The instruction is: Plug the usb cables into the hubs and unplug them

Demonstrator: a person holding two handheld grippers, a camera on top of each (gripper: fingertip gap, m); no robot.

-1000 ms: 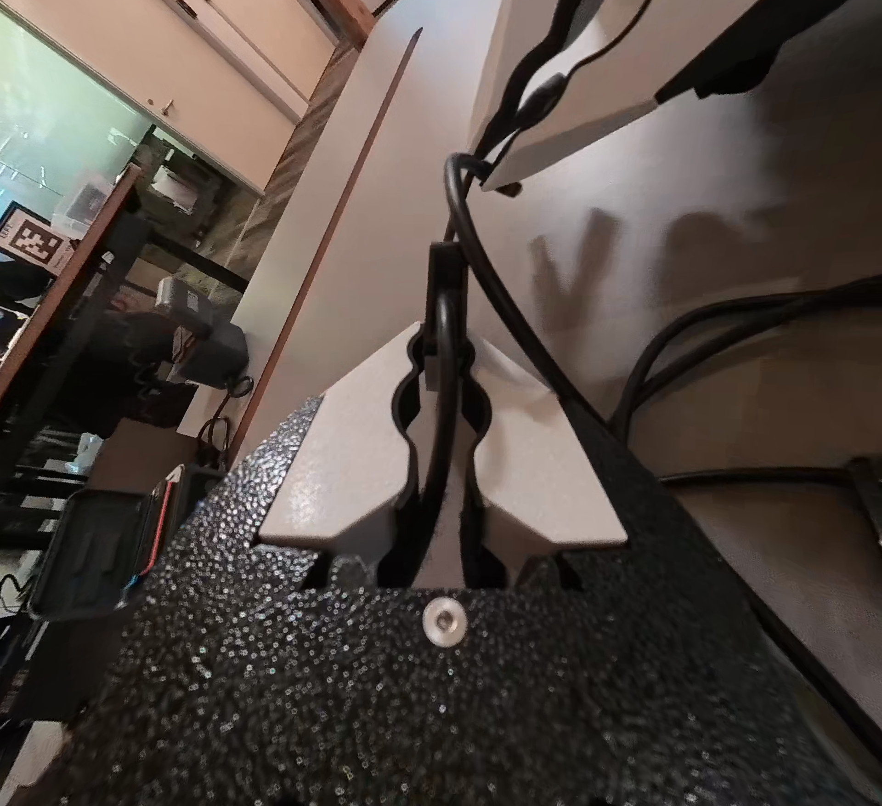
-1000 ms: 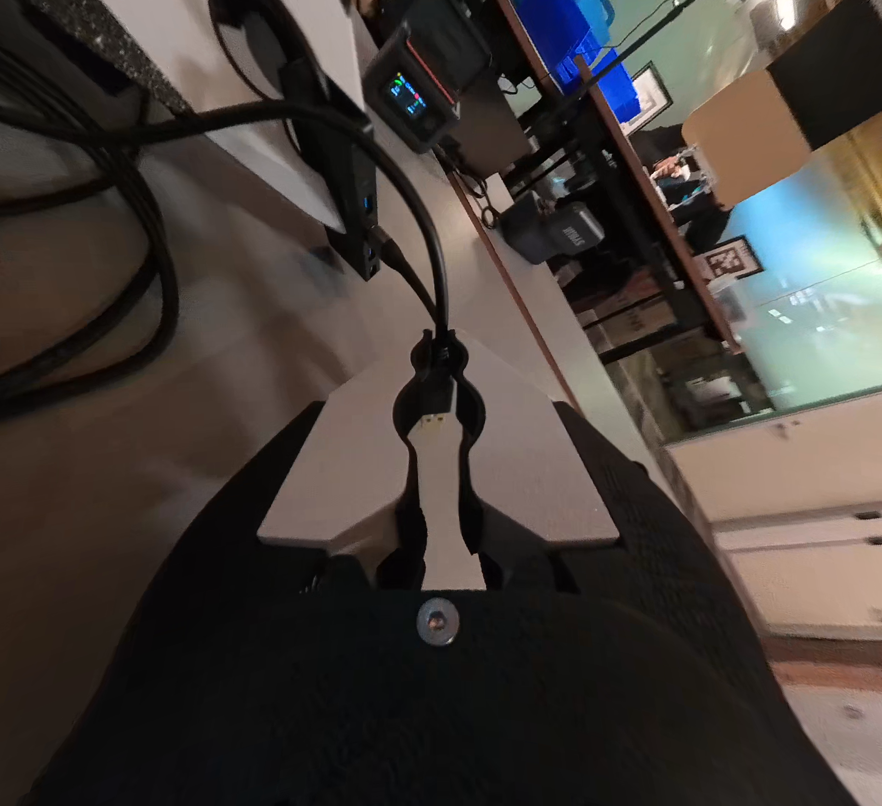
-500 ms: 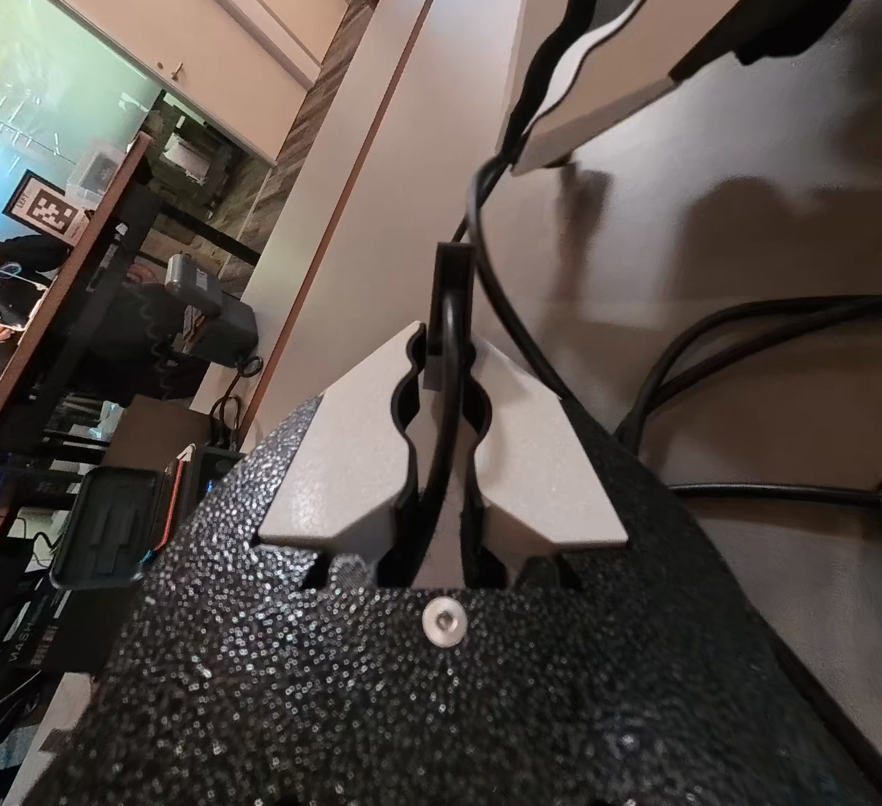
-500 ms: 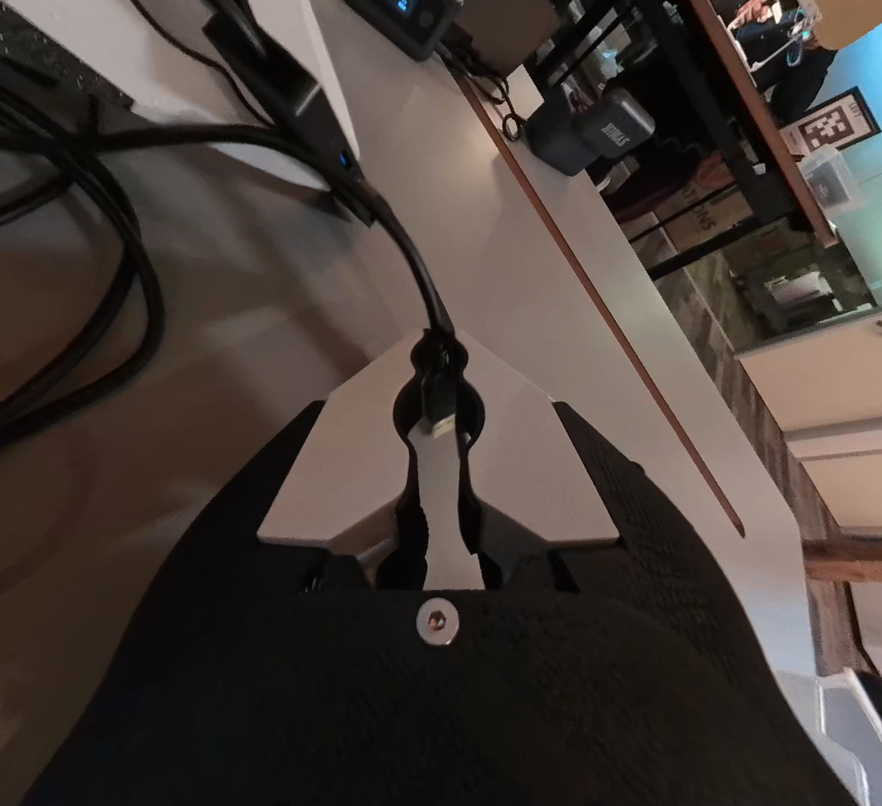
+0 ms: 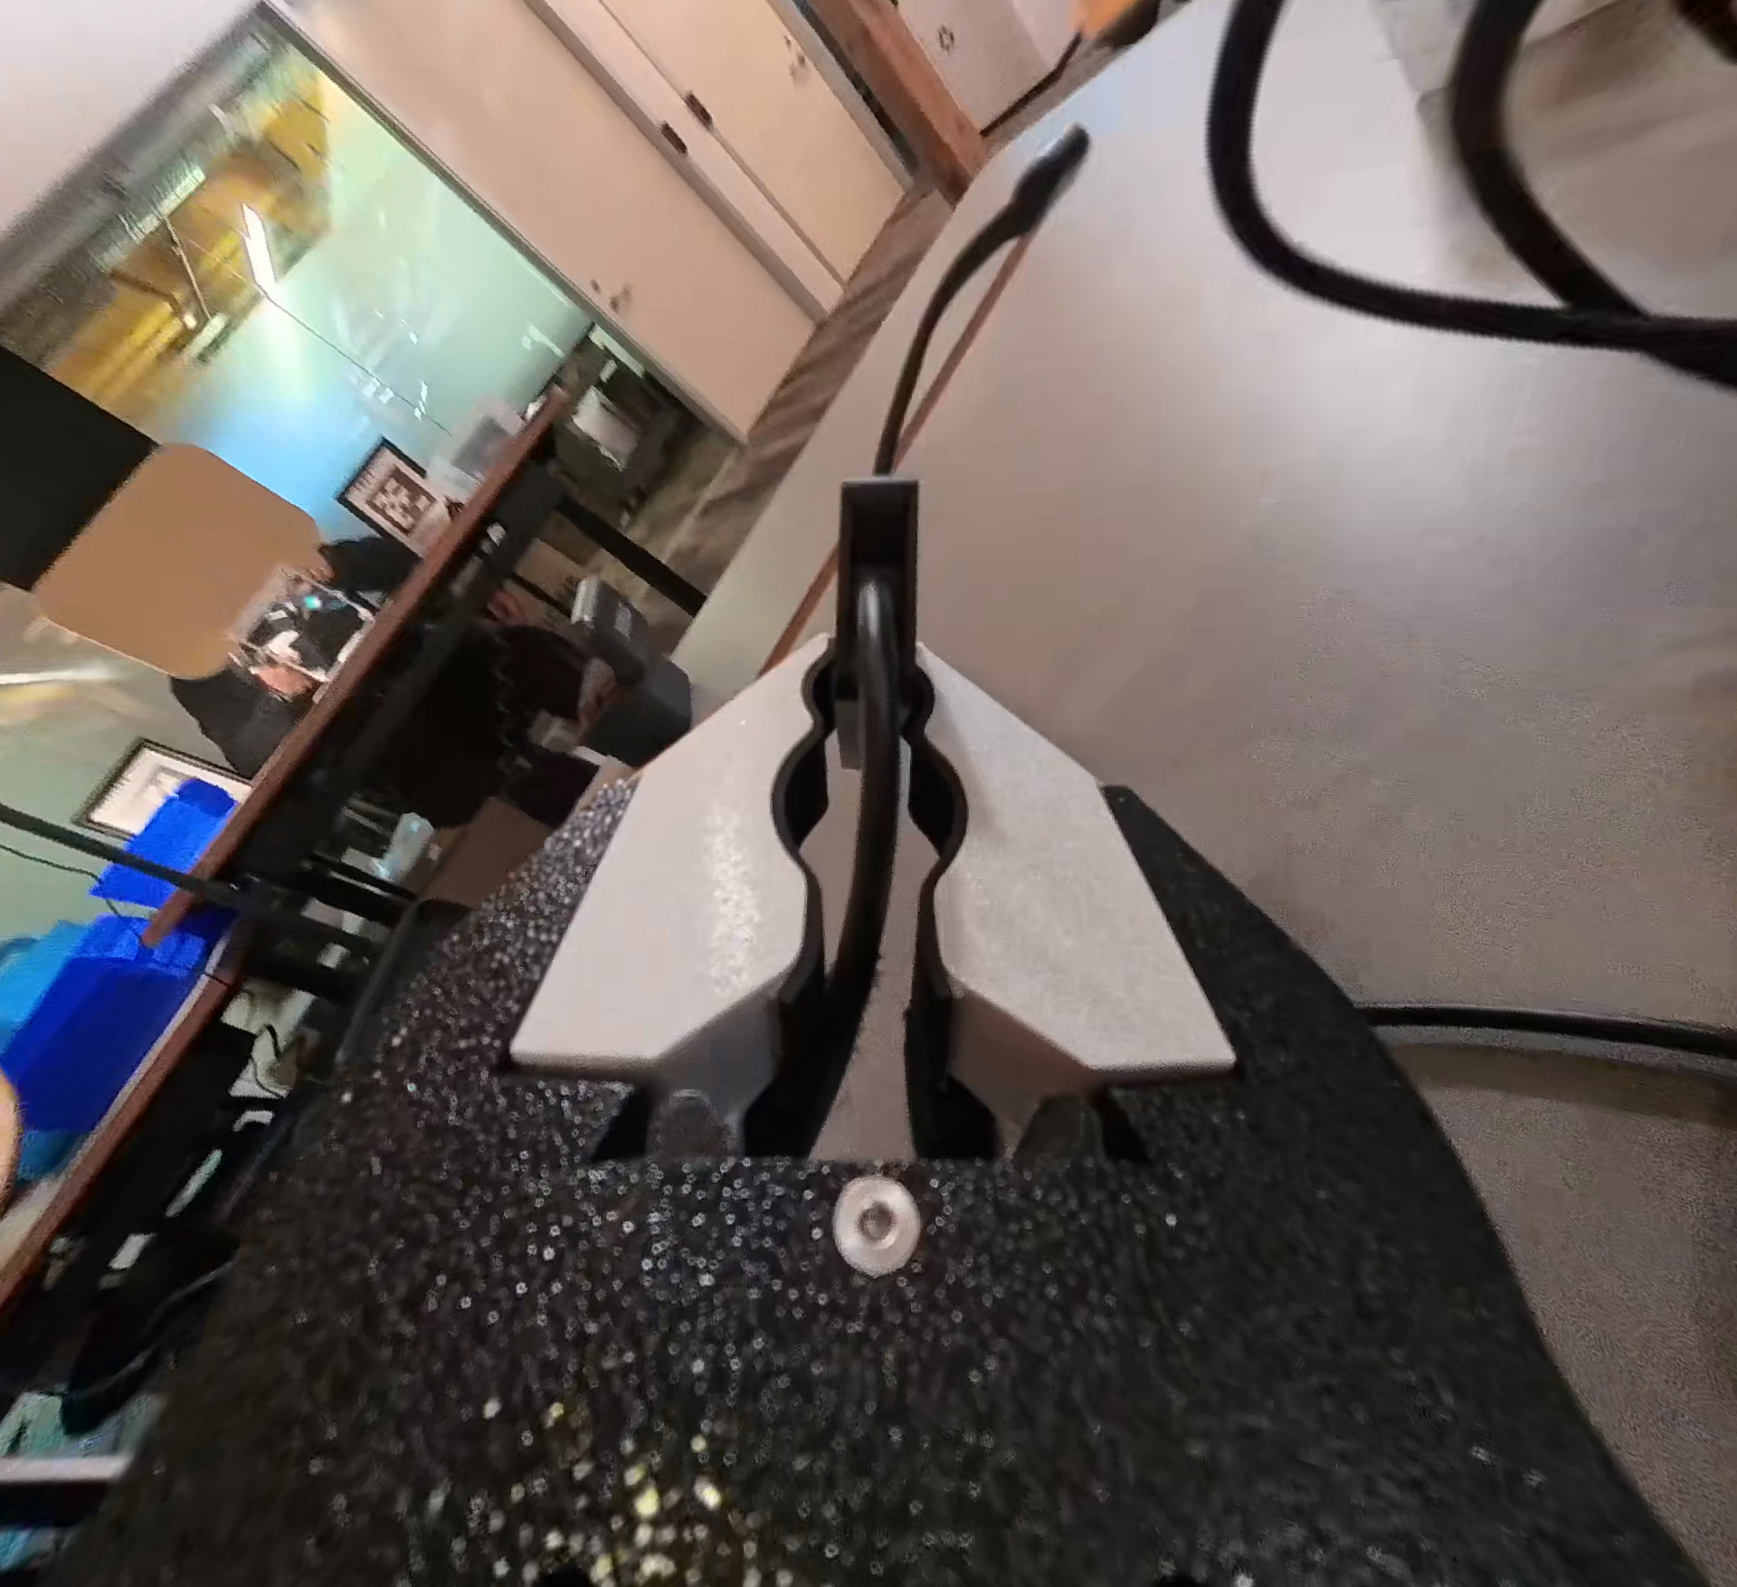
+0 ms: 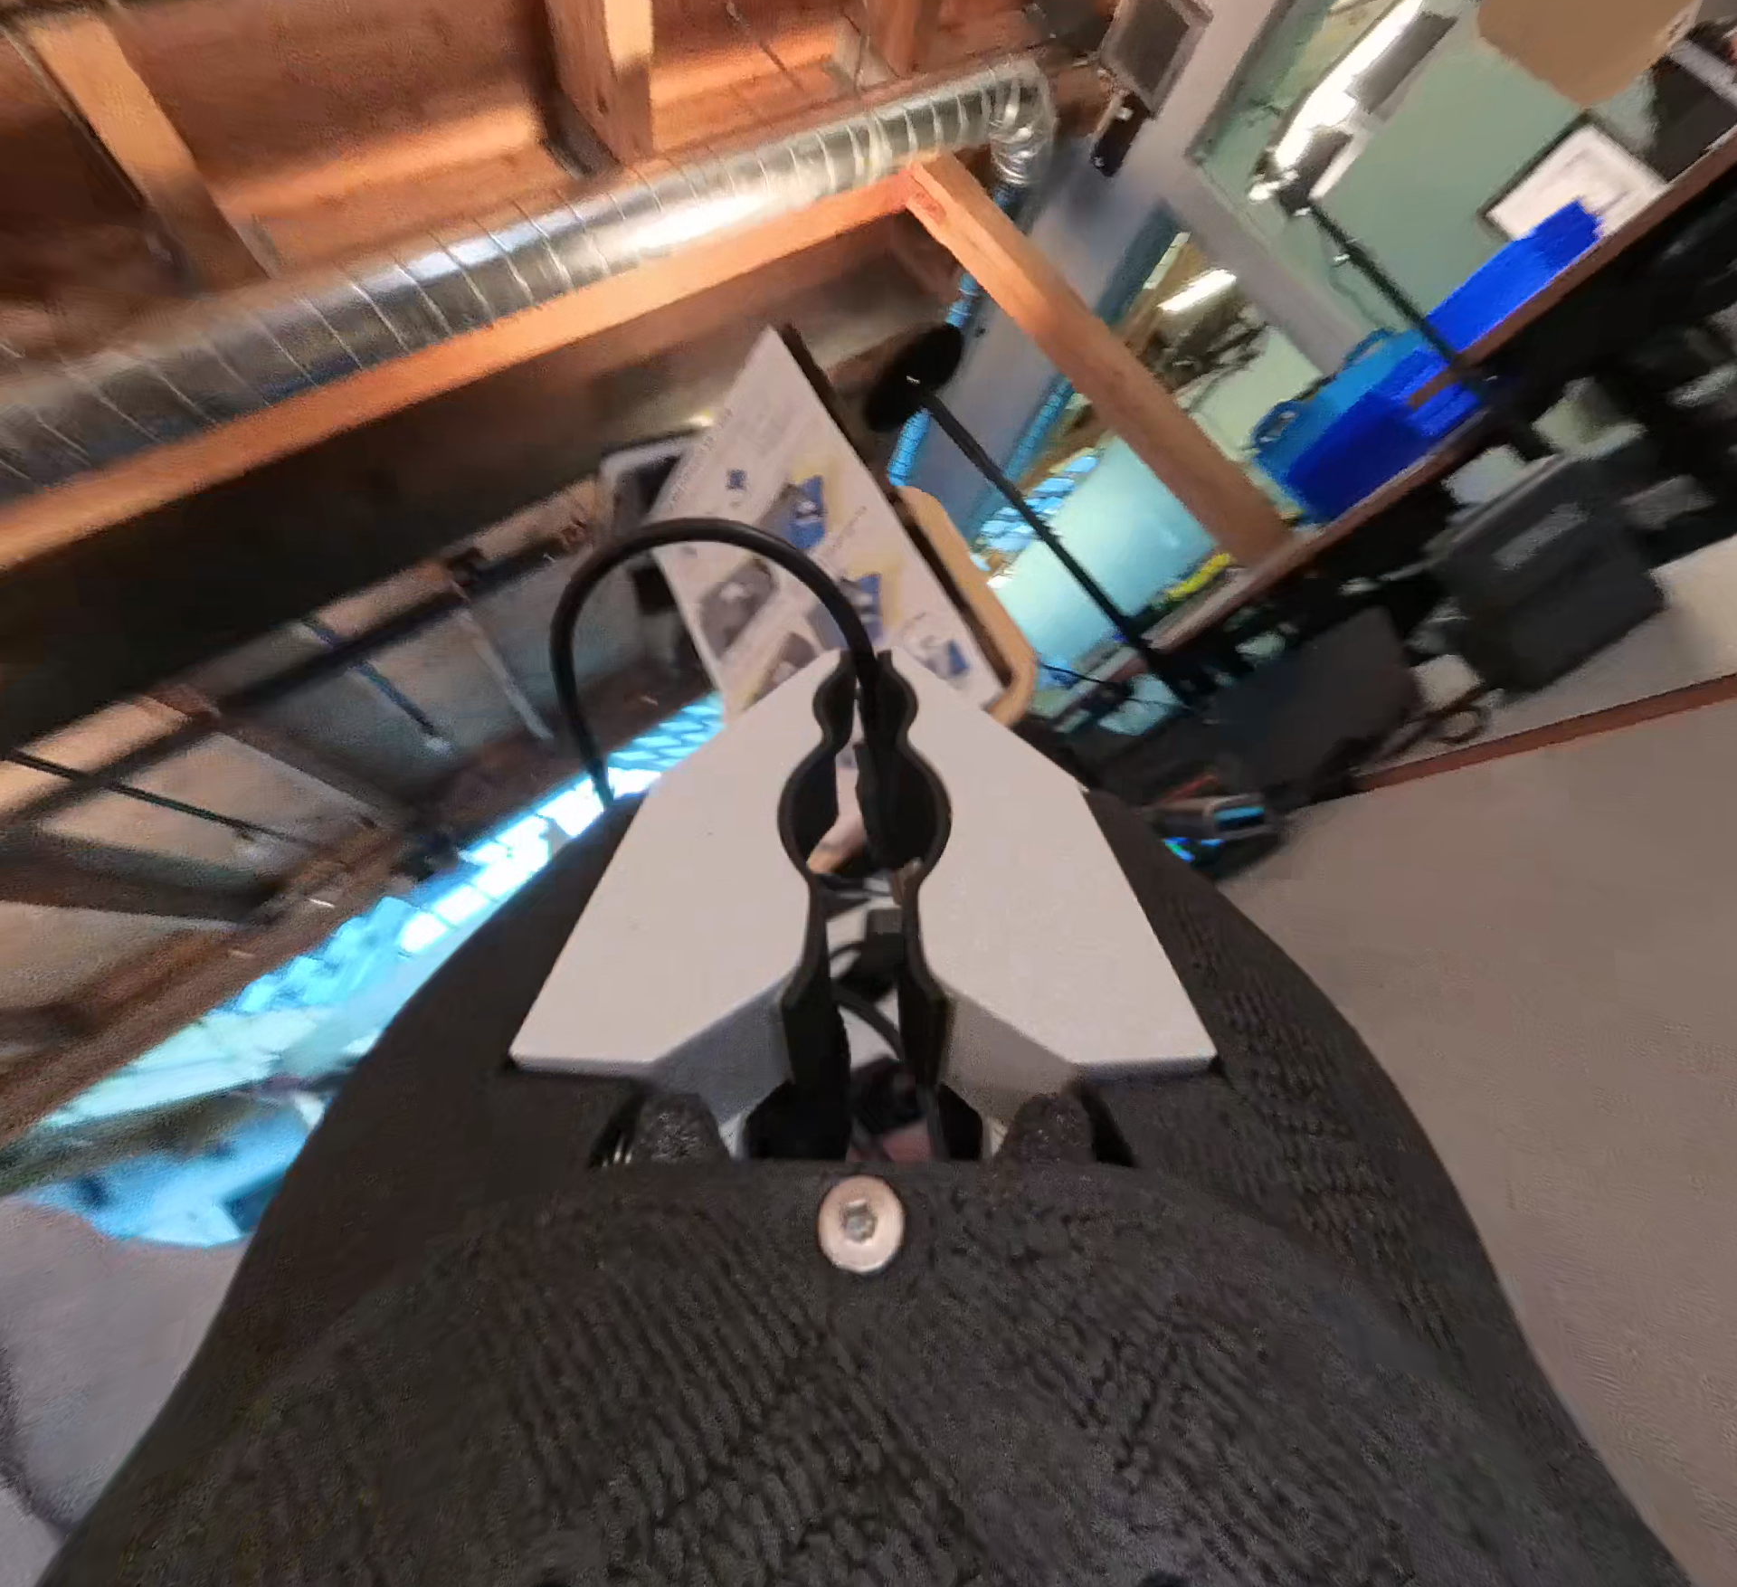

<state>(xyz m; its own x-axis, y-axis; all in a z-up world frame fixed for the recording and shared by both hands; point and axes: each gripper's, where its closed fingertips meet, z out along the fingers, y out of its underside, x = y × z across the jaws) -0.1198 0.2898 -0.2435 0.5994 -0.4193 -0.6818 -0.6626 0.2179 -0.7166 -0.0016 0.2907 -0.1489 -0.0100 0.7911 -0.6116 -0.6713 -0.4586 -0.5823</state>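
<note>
My left gripper (image 5: 874,677) is shut on a slim black hub (image 5: 878,541) that sticks out past the fingertips, above the grey table (image 5: 1316,696). A black cable (image 5: 869,837) runs back between the jaws. A thin black cable (image 5: 926,320) rises from the hub's far end to a thicker tip in the air; what that tip joins is not visible. My right gripper (image 6: 874,682) is shut on a black usb plug (image 6: 884,776) and points up toward the ceiling. The plug's thin cable (image 6: 696,528) arcs up and left, then drops behind the left finger.
Thick black cables (image 5: 1316,245) loop over the table at the far right, and another cable (image 5: 1551,1036) lies by my left gripper. The table's brown-trimmed edge (image 5: 978,320) runs along the left. Beyond it are desks and blue bins (image 5: 85,1044). A small device (image 6: 1212,823) sits near the table's far edge.
The right gripper has swung up from the table to face the ceiling, still holding the plug. The left gripper has turned with the hub, and the right gripper has left its view.
</note>
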